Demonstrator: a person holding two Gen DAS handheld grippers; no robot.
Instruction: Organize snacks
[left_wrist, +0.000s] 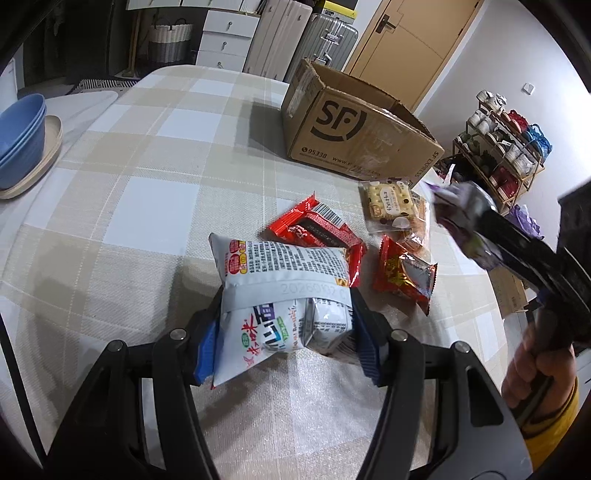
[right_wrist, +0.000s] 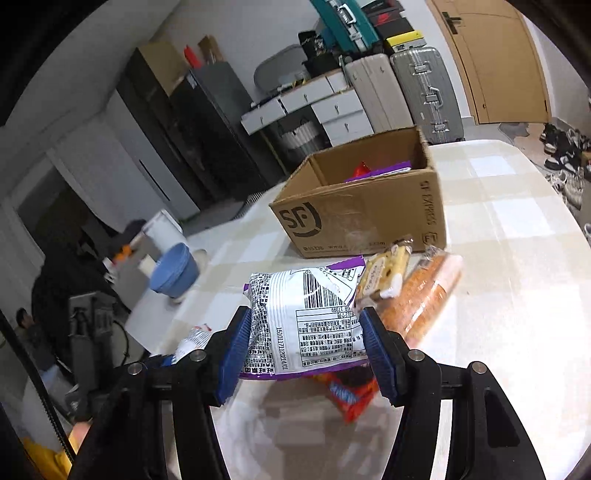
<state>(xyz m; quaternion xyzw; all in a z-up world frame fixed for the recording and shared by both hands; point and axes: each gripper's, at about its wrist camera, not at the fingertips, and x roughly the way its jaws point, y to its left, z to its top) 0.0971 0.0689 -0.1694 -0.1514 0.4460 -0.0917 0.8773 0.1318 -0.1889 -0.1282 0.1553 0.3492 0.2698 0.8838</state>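
My left gripper (left_wrist: 284, 336) is shut on a white snack bag (left_wrist: 284, 291) with red and green print, held just above the checked table. My right gripper (right_wrist: 303, 350) is shut on a purple-and-white snack bag (right_wrist: 306, 317), lifted over the table; it shows blurred in the left wrist view (left_wrist: 458, 210). An open SF cardboard box (left_wrist: 354, 129) stands at the far side (right_wrist: 362, 218) and holds a red and a purple packet (right_wrist: 376, 171). Red packets (left_wrist: 314, 229), a cracker pack (left_wrist: 388, 205) and a red chili packet (left_wrist: 402, 273) lie between.
Blue bowls (left_wrist: 22, 136) on a beige plate sit at the table's left edge. An orange biscuit pack (right_wrist: 421, 295) lies right of my right gripper. Suitcases (right_wrist: 424, 92), drawers and a door stand behind the table; a shoe rack (left_wrist: 502, 147) is at right.
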